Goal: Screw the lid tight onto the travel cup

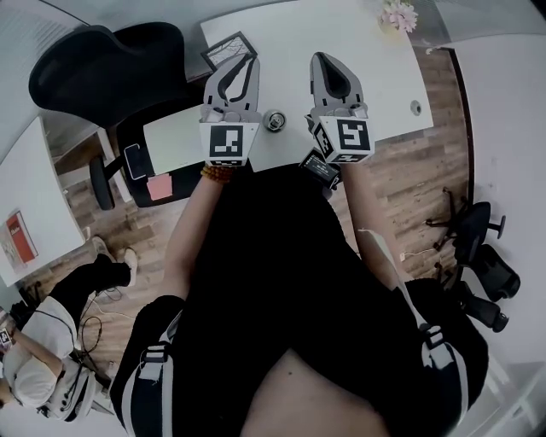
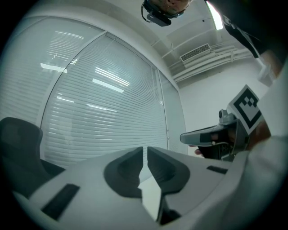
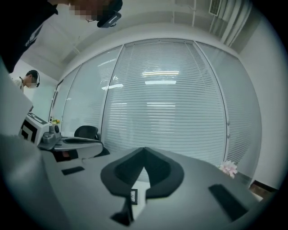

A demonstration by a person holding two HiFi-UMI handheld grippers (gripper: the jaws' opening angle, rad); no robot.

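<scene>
So both claws are up off the worktop (image 1: pixel 380 81) and neither one has anything in it. The left claw (image 2: pixel 145 152) is clenched almost all the way. Its own view shows only a thin slit between the dark pads, with nothing in that slit. The right claw (image 3: pixel 144 152) is clenched fully, pads meeting at the tip, also empty. Both point roughly level, out toward the blinds (image 3: pixel 166 103) rather than down at the worktop.

The cup (image 1: pixel 275 120) is standing on the worktop near the edge closest to the person. From the head view it sits between the two claws and touches neither of them. From straight above it's just a small round shiny thing, so I honestly can't tell whether the lid is on it or how far it's screwed. Neither claw view shows the cup at all, they look right over it.

Each claw shows up in the other's view off to the side, marker cube and all, so they're held side by side and pretty much parallel.

Other stuff around: a black chair (image 1: pixel 98 72) off to the left of the worktop, a phone (image 1: pixel 135 160) lying on a lower surface beside it, and some pale flowers (image 1: pixel 399 15) at the far right corner of the worktop. Another person (image 1: pixel 38 367) is down in the bottom-left corner of the head view, well apart from everything.
</scene>
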